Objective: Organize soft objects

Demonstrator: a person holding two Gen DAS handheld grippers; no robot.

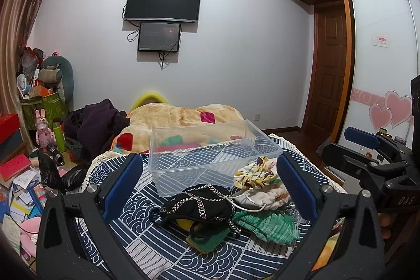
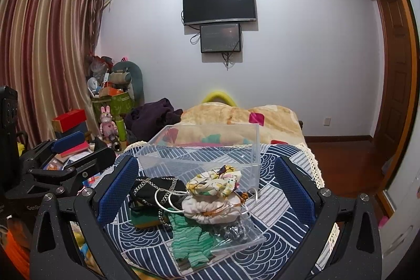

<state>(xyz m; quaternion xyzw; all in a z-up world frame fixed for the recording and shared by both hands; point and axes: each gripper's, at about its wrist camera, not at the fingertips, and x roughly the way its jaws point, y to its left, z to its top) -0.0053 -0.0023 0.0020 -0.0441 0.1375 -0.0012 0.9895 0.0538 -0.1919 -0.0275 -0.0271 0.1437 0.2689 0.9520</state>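
I've got both the left claw (image 1: 210, 176) and right claw (image 2: 206, 180) gaping empty over the soft pile, nothing picked yet, so next I close on the floral fabric scrunchie (image 2: 214, 181) for the clear plastic bin (image 2: 210, 148).

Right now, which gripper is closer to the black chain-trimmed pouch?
Left. The black pouch lies centred between the open left gripper fingers. For the right gripper, also open, the pouch sits off beside its left finger, with the scrunchies nearer its centre.

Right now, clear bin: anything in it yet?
Empty. Through the clear bin only the patterned cloth shows; the black pouch, floral scrunchie and green knit lie outside, in front.
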